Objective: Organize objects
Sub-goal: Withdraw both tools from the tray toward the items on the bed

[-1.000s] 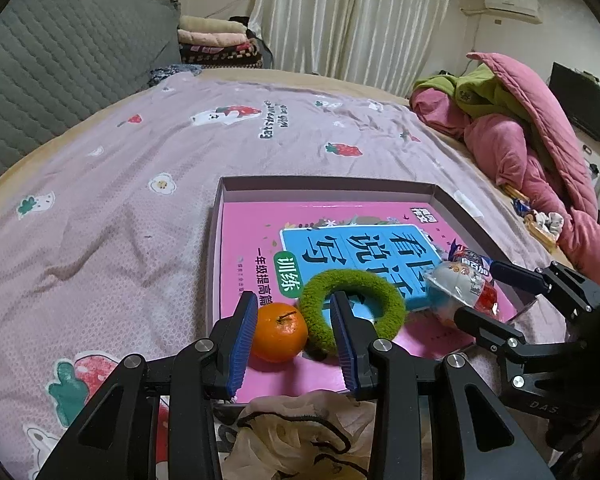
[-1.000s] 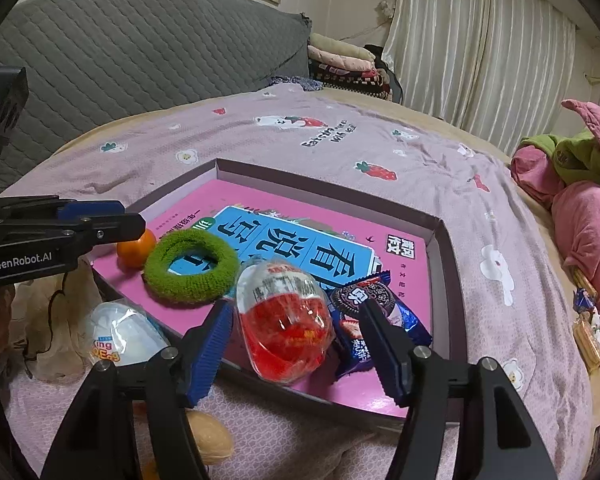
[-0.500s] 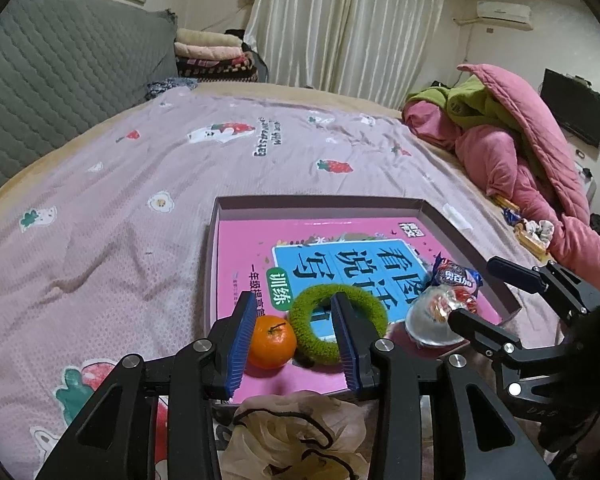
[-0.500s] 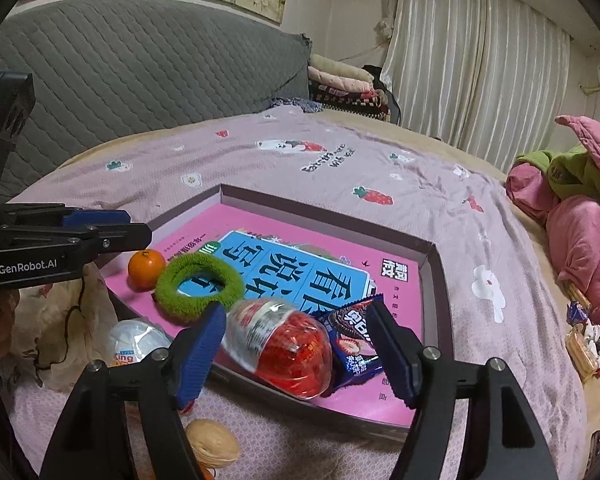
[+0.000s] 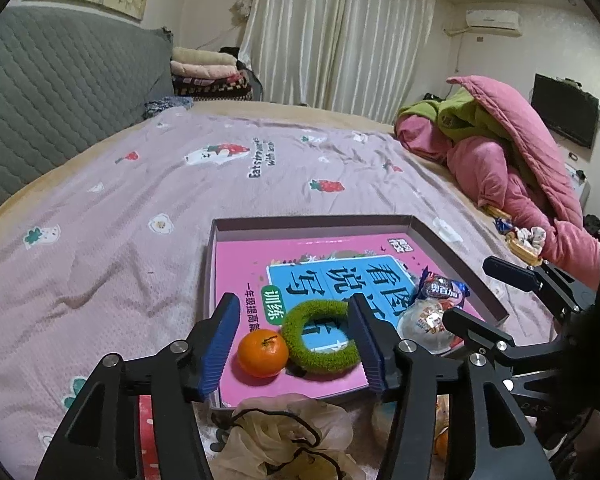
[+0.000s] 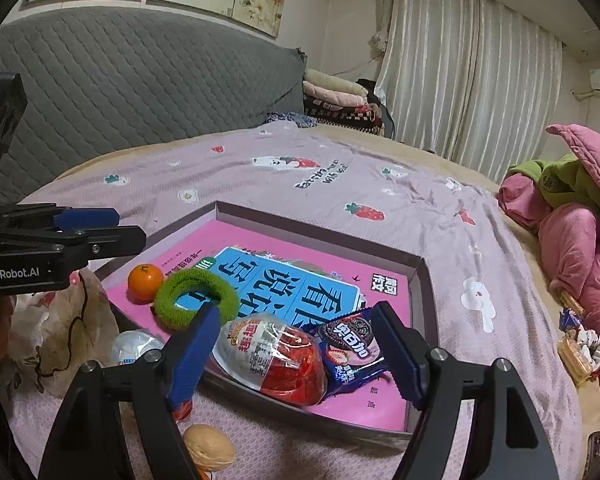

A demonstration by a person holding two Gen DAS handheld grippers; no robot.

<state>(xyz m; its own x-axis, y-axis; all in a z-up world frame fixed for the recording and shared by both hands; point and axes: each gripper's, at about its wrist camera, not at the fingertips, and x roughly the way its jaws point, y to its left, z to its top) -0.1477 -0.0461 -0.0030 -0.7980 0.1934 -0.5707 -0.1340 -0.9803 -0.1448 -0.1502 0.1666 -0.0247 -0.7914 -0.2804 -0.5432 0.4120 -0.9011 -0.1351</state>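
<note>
So the clear plastic egg-shaped capsule with the red bottom half [image 6: 274, 358] is now lying on its side in the shallow grey cardboard tray [image 6: 418, 300], at the near edge, leaning against the blue Oreo cookie packet [image 6: 350, 342]. A second ago it sat upright and much closer between the right gripper's fingers; now it's tipped over and looks smaller in the view, so the right gripper [image 6: 300, 354] has pulled back and up. Its blue-padded jaws are spread wide, not touching the capsule, nothing in them.

Same tray also has the small orange tangerine [image 5: 263, 354] and the fuzzy green ring-shaped hair scrunchie [image 5: 320, 340], just beside each other, all resting on the pink workbook with the blue title panel [image 5: 324, 268] that lines the tray bottom. Those haven't shifted.

The left gripper [image 5: 296, 344] has backed off too, since the tray sits lower and further away in its view than before. It hangs over the near tray edge, jaws apart, empty, framing the tangerine and scrunchie.

Outside the tray: a crumpled beige plastic bag [image 5: 292, 436] on the lilac strawberry-print bedsheet [image 5: 140, 216], plus a walnut [image 6: 210, 446] near the right gripper.
</note>
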